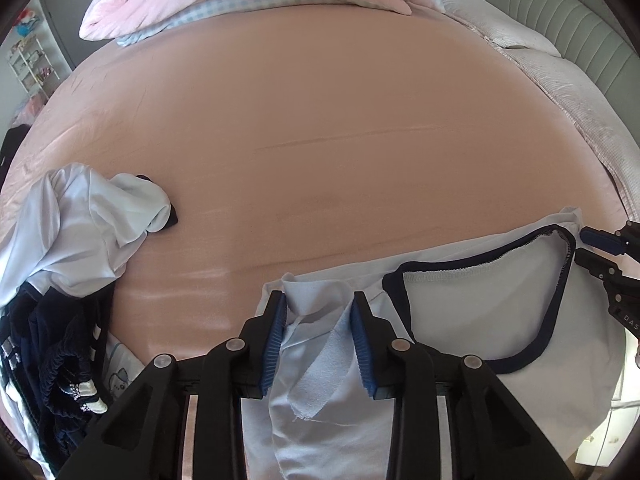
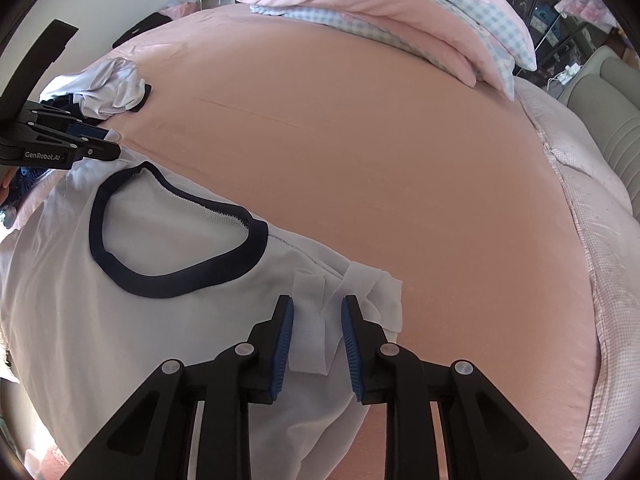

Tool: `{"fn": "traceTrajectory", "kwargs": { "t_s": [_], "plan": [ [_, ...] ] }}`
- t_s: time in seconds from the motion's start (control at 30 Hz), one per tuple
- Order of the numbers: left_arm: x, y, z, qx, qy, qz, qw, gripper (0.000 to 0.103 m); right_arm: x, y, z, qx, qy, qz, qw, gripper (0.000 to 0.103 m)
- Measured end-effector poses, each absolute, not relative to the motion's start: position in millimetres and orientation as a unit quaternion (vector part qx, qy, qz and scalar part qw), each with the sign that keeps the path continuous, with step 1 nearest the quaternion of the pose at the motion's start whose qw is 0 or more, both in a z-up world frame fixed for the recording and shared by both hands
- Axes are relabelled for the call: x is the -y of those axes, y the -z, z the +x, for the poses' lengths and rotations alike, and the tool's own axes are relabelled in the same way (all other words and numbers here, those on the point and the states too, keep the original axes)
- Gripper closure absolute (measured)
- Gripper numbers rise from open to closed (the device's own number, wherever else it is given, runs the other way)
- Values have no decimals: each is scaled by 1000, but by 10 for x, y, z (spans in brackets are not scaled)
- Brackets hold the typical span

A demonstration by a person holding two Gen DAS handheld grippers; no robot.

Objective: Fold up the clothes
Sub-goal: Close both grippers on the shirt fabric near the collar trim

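So that it can be spread on the pink bed (image 1: 320, 128), the pale-blue, navy-collared cotton shirt (image 2: 120, 320) is pinched at each shoulder between the narrowed fingers of the left gripper (image 1: 319, 316) and the right gripper (image 2: 316, 320).

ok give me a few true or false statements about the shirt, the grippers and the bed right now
1. The shirt has a navy collar. True.
2. The left gripper hangs with nothing between its fingers. False: shirt fabric is bunched between them.
3. The right gripper has a fold of the shirt between its pads. True.
4. The bed sheet is green. False: it is pink.
5. A clothes pile lies left of the shirt in the left wrist view. True.
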State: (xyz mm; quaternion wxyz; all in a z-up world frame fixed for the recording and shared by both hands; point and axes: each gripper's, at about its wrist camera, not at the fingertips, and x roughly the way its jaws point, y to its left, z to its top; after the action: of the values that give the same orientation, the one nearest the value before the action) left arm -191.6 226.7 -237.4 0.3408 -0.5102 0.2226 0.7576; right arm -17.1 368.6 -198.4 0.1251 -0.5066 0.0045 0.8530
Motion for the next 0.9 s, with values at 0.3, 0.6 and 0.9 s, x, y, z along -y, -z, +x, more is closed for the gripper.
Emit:
{"fn": "traceTrajectory", "kwargs": {
  "t_s": [0.3, 0.6, 0.9],
  "plan": [
    [-2138, 2302, -1716, -211, -738, -524, 370, 74, -3689, 1963, -121, -1, -854, -497, 154, 83],
    [-2220, 2208, -1669, -225, -747, -509, 364, 73, -3715, 1845, -60, 13, -866, -471, 169, 92],
    [-2226, 2134, -2036, -201, -749, -516, 364, 54, -3661, 1907, -74, 1, -862, -487, 139, 92]
  ]
}}
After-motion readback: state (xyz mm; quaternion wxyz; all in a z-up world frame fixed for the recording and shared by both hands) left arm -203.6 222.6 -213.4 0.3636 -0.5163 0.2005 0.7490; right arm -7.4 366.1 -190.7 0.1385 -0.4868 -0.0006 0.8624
